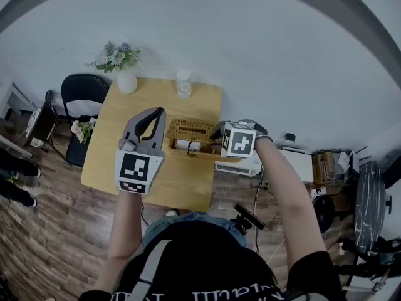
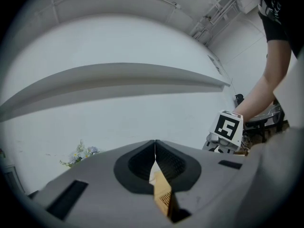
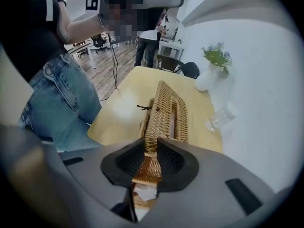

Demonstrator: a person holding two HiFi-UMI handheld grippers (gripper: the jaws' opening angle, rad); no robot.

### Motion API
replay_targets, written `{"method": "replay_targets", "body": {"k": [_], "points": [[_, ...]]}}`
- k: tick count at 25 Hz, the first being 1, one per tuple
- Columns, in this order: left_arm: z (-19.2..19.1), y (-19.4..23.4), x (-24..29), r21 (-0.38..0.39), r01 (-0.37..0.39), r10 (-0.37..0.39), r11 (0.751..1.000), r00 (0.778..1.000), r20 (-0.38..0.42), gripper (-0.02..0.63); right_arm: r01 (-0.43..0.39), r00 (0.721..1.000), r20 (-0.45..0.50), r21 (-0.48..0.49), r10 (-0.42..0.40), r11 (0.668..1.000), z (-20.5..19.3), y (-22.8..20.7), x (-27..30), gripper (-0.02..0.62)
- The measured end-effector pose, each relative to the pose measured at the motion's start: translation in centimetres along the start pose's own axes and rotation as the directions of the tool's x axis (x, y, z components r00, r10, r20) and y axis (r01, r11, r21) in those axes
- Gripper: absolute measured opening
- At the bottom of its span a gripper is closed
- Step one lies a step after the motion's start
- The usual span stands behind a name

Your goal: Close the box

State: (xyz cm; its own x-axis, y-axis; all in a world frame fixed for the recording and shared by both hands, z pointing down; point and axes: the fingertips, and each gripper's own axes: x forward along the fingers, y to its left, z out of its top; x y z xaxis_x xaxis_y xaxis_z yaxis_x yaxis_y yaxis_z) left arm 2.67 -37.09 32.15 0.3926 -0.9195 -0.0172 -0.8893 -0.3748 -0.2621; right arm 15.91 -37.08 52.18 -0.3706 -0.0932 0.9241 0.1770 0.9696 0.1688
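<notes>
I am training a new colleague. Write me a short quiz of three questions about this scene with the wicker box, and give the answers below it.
1. True or false: the slotted lid of the rectangular tan wicker box lies flat and shut.
2. What do the right tongs grip? A) the clear glass cup B) the slotted lid C) the white vase
3. Do the left tongs stand open or shut?

Key:
1. False. The lid is raised and white paper shows inside the box.
2. B.
3. Shut. Their tips meet.
</notes>
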Motion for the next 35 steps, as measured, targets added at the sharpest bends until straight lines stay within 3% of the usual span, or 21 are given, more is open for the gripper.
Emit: {"method": "replay_targets", "body": {"k": [8,15,19,21,22,26,28,31,35], "points": [[-0.7,0.1,-1.2,-0.018,-0.009,0.009,1.000,1.000,-0.012,0.012,-0.050,0.997,-0.058,-0.010,0.049,0.999,-1.5,2.7,3.8,0.094],[-2.1,0.2,-2.3,-0.032,-0.014,0.012,0.999,0.999,-0.038,0.012,-0.021,0.995,-0.100,-0.006,0.020,1.000,-1.9,3.2,5.3,0.092],[-2.4,0.0,-2.5,-0.039,0.003,-0.004,0.999,0.999,-0.034,0.012,0.024,0.995,-0.093,0.055,-0.019,0.998,-1.7,3.0,5.4,0.097],[-2.5,0.0,-2.7,-0.047,0.015,-0.017,0.999,0.999,-0.033,0.012,0.067,0.997,-0.038,0.161,-0.062,0.985,-1.2,2.5,5.2,0.128],[-2.6,-0.1,-2.8,-0.051,0.023,-0.025,0.998,0.999,-0.033,0.012,0.088,0.996,-0.007,0.228,-0.089,0.970,-0.9,2.2,4.9,0.179],[-3.1,-0.4,-3.6,-0.071,0.060,-0.062,0.996,0.997,-0.034,0.012,0.179,0.972,0.063,0.423,-0.226,0.888,0.3,1.4,2.8,0.215],[-3.7,-0.7,-4.2,-0.081,0.078,-0.081,0.994,0.996,-0.044,0.012,0.220,0.936,0.120,0.531,-0.330,0.818,1.5,0.6,0.9,0.216],[-4.0,-1.6,-4.7,-0.092,0.116,-0.120,0.989,0.992,-0.039,0.012,0.216,0.869,0.185,0.692,-0.458,0.689,2.9,0.6,-2.1,0.263],[-4.2,-2.4,-5.4,-0.116,0.148,-0.153,0.982,0.988,-0.031,0.012,0.263,0.801,0.153,0.778,-0.578,0.570,3.7,1.4,-4.8,0.308]]}}
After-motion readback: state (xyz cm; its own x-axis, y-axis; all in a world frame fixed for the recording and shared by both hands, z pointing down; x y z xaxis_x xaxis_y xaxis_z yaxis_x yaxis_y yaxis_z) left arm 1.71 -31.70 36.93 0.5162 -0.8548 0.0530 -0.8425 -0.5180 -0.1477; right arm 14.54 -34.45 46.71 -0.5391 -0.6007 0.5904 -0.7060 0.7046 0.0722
